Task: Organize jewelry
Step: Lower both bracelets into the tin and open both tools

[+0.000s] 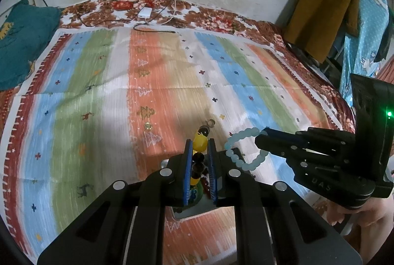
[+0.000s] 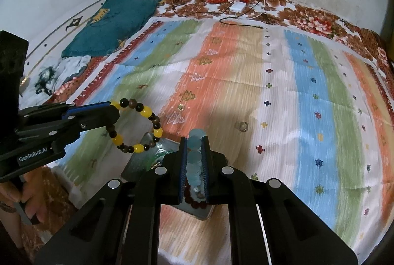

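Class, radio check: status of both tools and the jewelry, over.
Left tool shut on yellow-brown bracelet. Right tool shut on pale blue bracelet. Both lifted above tray. Ring loose on cloth.

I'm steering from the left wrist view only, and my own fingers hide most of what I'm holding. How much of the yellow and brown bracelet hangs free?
Observer: Most of it. The right wrist view shows the yellow and brown bead bracelet as an open loop dangling from the left gripper, pinched at one side.
Operator: What's below it?
Observer: A grey tray, with a dark red bead strand lying in it.
Operator: And the right gripper?
Observer: The right gripper is shut on the pale blue bead bracelet.
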Demonstrator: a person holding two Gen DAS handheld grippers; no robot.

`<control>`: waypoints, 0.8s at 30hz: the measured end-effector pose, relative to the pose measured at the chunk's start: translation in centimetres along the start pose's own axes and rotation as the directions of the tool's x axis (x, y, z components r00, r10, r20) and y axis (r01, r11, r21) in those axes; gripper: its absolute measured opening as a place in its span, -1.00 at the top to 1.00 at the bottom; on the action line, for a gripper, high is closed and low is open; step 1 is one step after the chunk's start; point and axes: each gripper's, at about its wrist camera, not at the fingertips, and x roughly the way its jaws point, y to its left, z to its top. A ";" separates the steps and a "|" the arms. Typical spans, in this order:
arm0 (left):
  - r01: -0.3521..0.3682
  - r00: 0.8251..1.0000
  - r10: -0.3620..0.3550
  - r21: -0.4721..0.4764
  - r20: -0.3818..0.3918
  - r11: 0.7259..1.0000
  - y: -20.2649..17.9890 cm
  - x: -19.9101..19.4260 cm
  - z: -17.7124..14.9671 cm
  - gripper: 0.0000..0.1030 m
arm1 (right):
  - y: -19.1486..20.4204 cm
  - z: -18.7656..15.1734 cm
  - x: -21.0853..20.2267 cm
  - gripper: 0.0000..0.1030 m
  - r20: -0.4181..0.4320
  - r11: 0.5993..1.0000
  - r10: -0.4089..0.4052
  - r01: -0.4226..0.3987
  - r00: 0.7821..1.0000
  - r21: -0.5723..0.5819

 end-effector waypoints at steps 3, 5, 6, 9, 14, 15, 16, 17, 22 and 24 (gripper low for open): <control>-0.004 1.000 0.004 0.003 -0.006 1.000 -0.2 0.0 -0.6 0.78 | 0.1 -0.4 0.0 0.76 -0.005 1.000 0.004 -0.004 1.000 -0.001; -0.008 1.000 0.008 0.005 -0.008 1.000 -0.4 -0.1 -0.9 0.78 | 0.3 -0.6 0.0 0.76 -0.009 1.000 0.006 -0.006 1.000 -0.002; -0.009 1.000 0.009 0.006 -0.009 1.000 -0.5 -0.1 -1.0 0.78 | 0.3 -0.7 0.0 0.76 -0.010 1.000 0.007 -0.007 1.000 -0.003; -0.010 1.000 0.010 0.005 -0.009 1.000 -0.5 -0.1 -1.1 0.78 | 0.4 -1.0 -0.2 0.76 -0.012 1.000 0.010 -0.010 1.000 -0.005; -0.010 1.000 0.010 0.005 -0.013 1.000 -0.5 0.0 -1.4 0.78 | 0.5 -1.3 -0.3 0.76 -0.017 1.000 0.015 -0.015 1.000 -0.007; -0.010 1.000 0.010 0.006 -0.014 1.000 -0.5 0.0 -1.6 0.78 | 0.5 -1.4 -0.3 0.76 -0.018 1.000 0.015 -0.015 1.000 -0.007; -0.009 1.000 0.009 0.008 -0.016 1.000 -0.6 -0.1 -1.7 0.78 | 0.6 -1.5 -0.2 0.76 -0.022 1.000 0.015 -0.015 1.000 -0.008; -0.008 1.000 0.008 0.007 -0.017 1.000 -0.6 -0.1 -1.8 0.78 | 0.7 -1.6 -0.2 0.76 -0.028 1.000 0.017 -0.018 0.999 -0.014; -0.011 0.999 0.011 -0.007 -0.034 1.000 -0.5 0.1 -2.0 0.78 | 1.1 -1.8 0.2 0.76 -0.045 0.999 0.016 -0.017 0.999 -0.033; -0.023 0.999 0.021 -0.036 -0.047 0.999 0.0 0.4 -2.0 0.58 | 1.2 -1.7 0.3 0.67 -0.047 0.999 0.006 -0.008 0.999 -0.040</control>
